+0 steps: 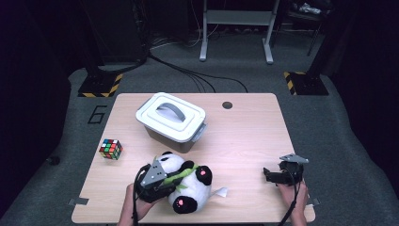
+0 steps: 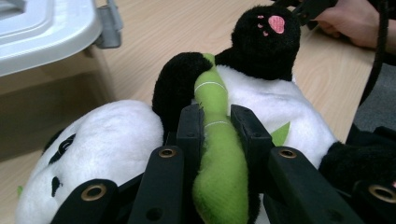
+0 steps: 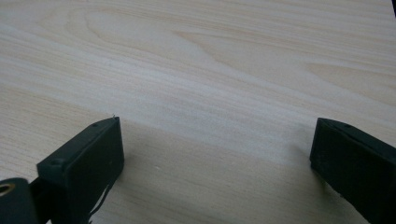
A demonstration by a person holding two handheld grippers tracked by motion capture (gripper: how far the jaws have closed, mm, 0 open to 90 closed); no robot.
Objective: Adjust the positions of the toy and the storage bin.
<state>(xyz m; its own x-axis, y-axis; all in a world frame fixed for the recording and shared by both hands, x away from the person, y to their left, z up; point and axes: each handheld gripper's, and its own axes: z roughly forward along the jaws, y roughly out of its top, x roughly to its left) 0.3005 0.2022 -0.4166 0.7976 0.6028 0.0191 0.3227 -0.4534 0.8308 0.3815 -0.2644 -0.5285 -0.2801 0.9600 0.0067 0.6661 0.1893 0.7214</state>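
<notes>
The left gripper (image 2: 217,123) pinches only the panda's (image 1: 188,186) soft green bamboo stalk (image 2: 219,154); lifting may let it slip. The right gripper (image 3: 217,154) rests spread on the counter (image 1: 244,136).

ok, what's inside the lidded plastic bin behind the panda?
Cannot tell: the white handled lid sits closed on the bin, covering its contents. The left tongs grip the panda's green bamboo.

I read one marking: a large dark numeral "6" on the grey floor (image 1: 70,110), left of the frame in the high view, just beside the table's far left corner. I find no readable lettering, label or brand on the panda's white tag (image 1: 220,192); its face is too small to tell.
</notes>
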